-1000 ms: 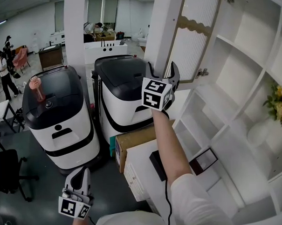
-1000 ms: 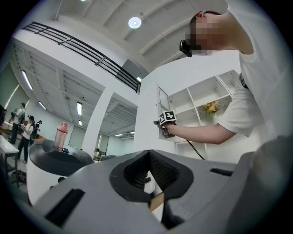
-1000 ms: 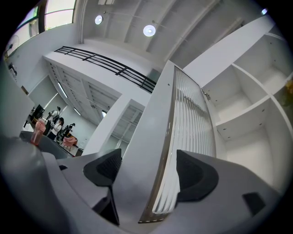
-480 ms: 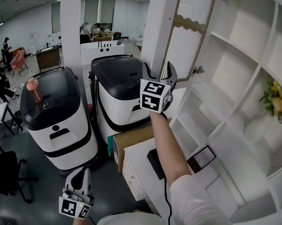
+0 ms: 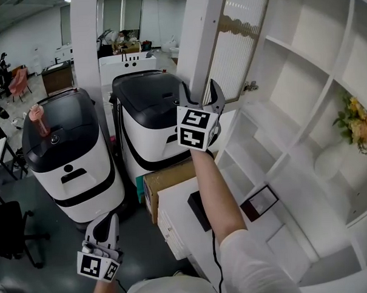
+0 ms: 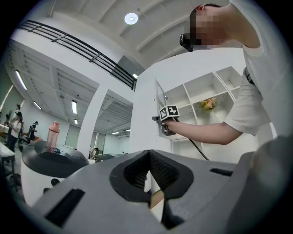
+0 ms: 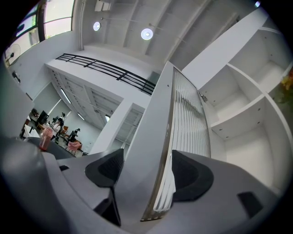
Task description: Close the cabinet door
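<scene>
A: Entry one, the task's object?
B: Cabinet door [image 5: 230, 43]. White frame, ribbed translucent panel, scalloped band near the top. It stands open, swung out from the white cabinet [image 5: 293, 92]. In the head view the hinge is on its right and the free edge faces the room.

A: Entry two, the right gripper?
B: Right gripper [image 5: 200, 92]. It is raised on an outstretched arm at the door's lower end. The jaws straddle the free edge, one on the plain white face and one on the ribbed side. They have just been closing on it. In the right gripper view both pads lie against the door, which fills the gap.

A: Entry three, the left gripper?
B: Left gripper [image 5: 106, 223]. It is low at the person's side, well apart from the cabinet. The jaws meet at the tips with nothing between them.

A: Cabinet contents?
B: Flowers [image 5: 354, 122] in a white vase [image 5: 330, 162], in a right-hand compartment. A dark framed item [image 5: 259, 201] lies on a lower shelf.

A: Surroundings?
B: Two white-and-black machines [image 5: 72, 160] side by side on the floor. A pink bottle [image 5: 41, 120] stands upright on the left one. A cardboard box [image 5: 167, 181] sits beside the cabinet's base.
</scene>
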Available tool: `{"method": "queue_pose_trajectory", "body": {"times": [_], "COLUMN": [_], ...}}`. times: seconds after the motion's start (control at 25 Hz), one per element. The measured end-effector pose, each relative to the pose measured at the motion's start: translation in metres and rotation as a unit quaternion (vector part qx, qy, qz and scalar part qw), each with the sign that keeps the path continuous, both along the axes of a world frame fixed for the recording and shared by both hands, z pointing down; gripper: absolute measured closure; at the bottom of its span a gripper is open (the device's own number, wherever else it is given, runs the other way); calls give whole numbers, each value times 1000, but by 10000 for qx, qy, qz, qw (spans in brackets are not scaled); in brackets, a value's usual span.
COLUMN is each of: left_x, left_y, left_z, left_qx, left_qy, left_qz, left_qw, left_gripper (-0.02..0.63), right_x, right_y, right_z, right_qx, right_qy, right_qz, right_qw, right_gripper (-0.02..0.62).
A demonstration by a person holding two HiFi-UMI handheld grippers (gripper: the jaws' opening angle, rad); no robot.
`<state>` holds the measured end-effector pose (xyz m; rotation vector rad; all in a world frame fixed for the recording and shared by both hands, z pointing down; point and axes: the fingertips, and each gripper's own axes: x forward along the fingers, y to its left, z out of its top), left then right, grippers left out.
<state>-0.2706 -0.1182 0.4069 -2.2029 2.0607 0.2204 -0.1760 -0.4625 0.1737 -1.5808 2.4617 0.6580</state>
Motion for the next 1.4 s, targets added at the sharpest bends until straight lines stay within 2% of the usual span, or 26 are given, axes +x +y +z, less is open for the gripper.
{"method": "queue_pose_trajectory", "body": {"times": [0.96,1.4], "left_x": [46,71], "left_y": [-26,-41], "left_z": [0,5], "left_qx": [98,33], "left_qy": [30,43], "left_qz": [647,920], "left_qw": [9979,9957], "left_gripper": [601,601], "right_x": [34,63], "right_y": [26,39], "right_z": [1,3], "right_qx": [28,-110], "right_qy": [60,90], "right_qz": [-598,-1126], "right_qw": [9982,9935], "right_gripper": [284,290]}}
